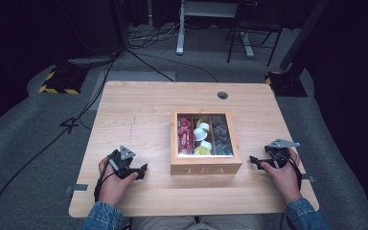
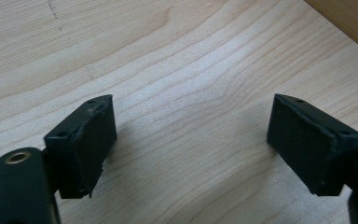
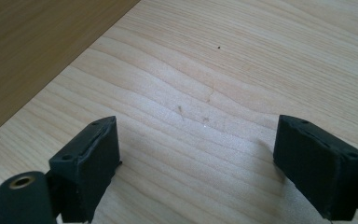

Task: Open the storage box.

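A wooden tea box [image 1: 206,166] marked TEA sits in the middle of the table, its clear lid shut over three compartments: red packets on the left, white and yellow ones in the middle, dark ones on the right. My left gripper [image 1: 143,169] rests on the table left of the box, jaws wide apart over bare wood [image 2: 191,135]. My right gripper [image 1: 254,161] rests right of the box, also open with nothing between its jaws [image 3: 196,158]. The box's side wall [image 3: 37,51] shows at the upper left of the right gripper view.
The light wood table [image 1: 134,120] has a cable hole [image 1: 223,95] near its far edge. Beyond it lie grey carpet, cables, a white desk leg [image 1: 180,28] and black stands with yellow-black bases [image 1: 57,81].
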{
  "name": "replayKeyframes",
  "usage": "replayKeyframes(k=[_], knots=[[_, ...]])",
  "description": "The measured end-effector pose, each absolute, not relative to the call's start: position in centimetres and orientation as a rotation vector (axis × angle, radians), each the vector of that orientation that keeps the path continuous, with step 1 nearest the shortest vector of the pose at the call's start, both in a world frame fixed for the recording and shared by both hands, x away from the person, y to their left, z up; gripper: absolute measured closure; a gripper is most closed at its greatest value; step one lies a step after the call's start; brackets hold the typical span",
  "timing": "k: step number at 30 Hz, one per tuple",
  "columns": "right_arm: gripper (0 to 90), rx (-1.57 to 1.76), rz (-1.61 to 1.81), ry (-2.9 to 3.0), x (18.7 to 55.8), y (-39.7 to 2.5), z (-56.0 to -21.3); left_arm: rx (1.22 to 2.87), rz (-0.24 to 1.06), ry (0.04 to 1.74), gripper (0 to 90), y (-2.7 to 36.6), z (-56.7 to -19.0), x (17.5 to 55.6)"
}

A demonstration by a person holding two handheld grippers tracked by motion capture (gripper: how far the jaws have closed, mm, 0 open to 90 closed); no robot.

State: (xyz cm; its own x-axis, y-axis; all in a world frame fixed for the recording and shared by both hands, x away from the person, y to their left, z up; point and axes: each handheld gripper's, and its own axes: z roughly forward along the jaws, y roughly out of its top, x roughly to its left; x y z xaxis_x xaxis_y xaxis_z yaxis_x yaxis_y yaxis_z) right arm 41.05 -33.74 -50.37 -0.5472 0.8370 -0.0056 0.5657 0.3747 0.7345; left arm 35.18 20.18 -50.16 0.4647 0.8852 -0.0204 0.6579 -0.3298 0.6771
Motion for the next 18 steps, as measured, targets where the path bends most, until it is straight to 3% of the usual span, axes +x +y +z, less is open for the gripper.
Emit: replayKeyframes(k=[18], knots=[[14.2,1.22,0.987,2.263,41.0,-33.7,-50.4,2.095,0.458,1.227,22.3,19.4,-47.1,33.8]])
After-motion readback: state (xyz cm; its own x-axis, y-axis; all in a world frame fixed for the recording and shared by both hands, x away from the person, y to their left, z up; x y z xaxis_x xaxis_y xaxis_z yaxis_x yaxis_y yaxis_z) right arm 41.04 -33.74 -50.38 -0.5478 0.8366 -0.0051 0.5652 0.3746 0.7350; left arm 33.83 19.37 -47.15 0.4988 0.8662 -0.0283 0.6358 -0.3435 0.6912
